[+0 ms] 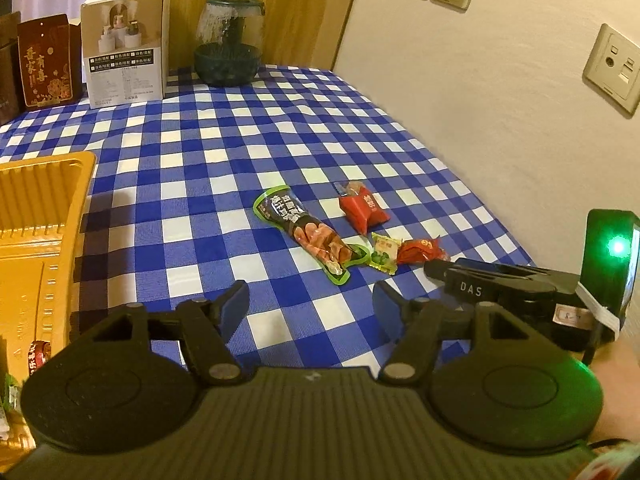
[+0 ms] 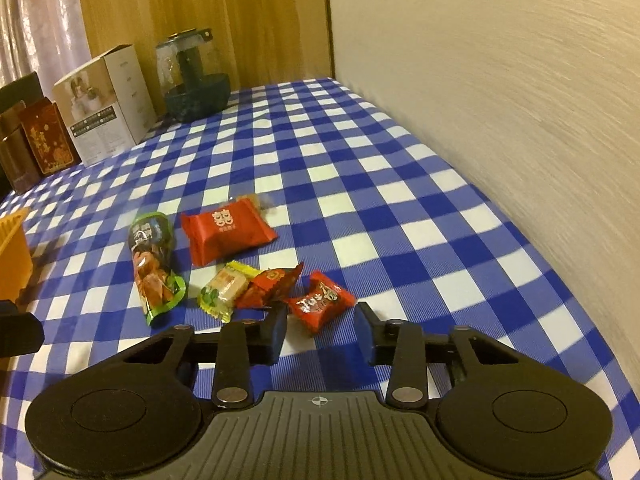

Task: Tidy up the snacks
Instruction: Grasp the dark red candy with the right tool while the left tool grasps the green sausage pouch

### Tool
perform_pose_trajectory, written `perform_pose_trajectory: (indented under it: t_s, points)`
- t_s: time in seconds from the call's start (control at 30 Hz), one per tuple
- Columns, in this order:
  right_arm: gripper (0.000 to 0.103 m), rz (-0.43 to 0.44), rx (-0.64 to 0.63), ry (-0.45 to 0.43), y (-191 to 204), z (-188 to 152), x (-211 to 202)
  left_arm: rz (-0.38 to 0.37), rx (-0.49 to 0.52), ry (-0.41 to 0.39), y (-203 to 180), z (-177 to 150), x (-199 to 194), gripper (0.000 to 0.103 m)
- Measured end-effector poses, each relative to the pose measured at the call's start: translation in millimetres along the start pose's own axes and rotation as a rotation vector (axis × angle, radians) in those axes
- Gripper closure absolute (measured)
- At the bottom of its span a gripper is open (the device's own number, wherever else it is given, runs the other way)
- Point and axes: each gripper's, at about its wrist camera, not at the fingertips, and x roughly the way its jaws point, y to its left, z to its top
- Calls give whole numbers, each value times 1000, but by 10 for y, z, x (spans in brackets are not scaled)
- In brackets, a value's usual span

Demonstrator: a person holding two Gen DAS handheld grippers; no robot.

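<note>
Nearest, the right gripper (image 2: 320, 330) hovers low over the blue-and-white checked tablecloth (image 2: 360, 168) with its jaws spread apart and nothing between them; a small red candy (image 2: 321, 300) lies just ahead of its fingertips. Likewise the left gripper (image 1: 310, 308) is spread wide and holds nothing, above bare cloth, with a gold plastic tray (image 1: 36, 216) close on its left. Just beyond the red candy, a crinkled red wrapper (image 2: 269, 284) touches a yellow-green candy (image 2: 224, 290), and a long green sausage packet (image 2: 154, 264) lies a little further left. Behind these sits a flat red pouch (image 2: 226, 232), with a clear-wrapped snack (image 2: 256, 202) peeking out at its far edge. Far back against the wooden panel stand a white carton (image 1: 124, 46), a dark red box (image 1: 46, 60) and a glass jar with a teal base (image 1: 230, 42).
</note>
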Motion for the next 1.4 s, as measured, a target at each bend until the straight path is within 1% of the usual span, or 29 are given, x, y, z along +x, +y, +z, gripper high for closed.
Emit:
perform_pose_trajectory:
  t_s: [0.1, 0.23, 0.33, 0.43, 0.47, 0.67, 0.73, 0.87, 0.93, 1.0, 1.1, 1.23, 1.3, 1.4]
  points:
    - [67, 9, 9, -8, 16, 18, 21, -1, -2, 4, 5, -7, 41, 38]
    - [68, 12, -19, -13, 47, 28, 72, -3, -9, 10, 13, -21, 89, 38]
    - [76, 10, -27, -15, 55, 25, 84, -4, -9, 12, 8, -29, 116, 38]
    - [80, 14, -31, -16, 47, 28, 92, -4, -9, 14, 9, -24, 145, 38]
    - [83, 13, -32, -18, 41, 32, 91, -3, -9, 13, 9, -20, 153, 38]
    - [84, -10, -24, -71, -13, 60, -25, -1, -24, 1, -4, 21, 251, 38]
    - [84, -8, -24, -90, -27, 67, -66, -11, -31, -4, -25, 37, 310, 38]
    - [84, -4, -1, -99, -50, 70, -110, -12, -43, -29, -65, 75, 453, 39]
    - [84, -4, 4, -107, -56, 76, -122, -13, -59, -36, -74, 104, 536, 42]
    - [84, 2, 12, -105, -64, 76, -116, -13, -80, -42, -63, 133, 623, 50]
    - [84, 6, 20, -100, -75, 73, -109, 0, -118, -44, -32, 173, 761, 58]
    - [84, 6, 26, -99, -85, 76, -106, 7, -165, -47, -2, 233, 907, 64]
    - [84, 5, 26, -97, -82, 77, -99, 7, -181, -35, 11, 259, 977, 68]
    - [84, 6, 29, -87, -69, 72, -75, 21, -178, -18, 10, 295, 1058, 67]
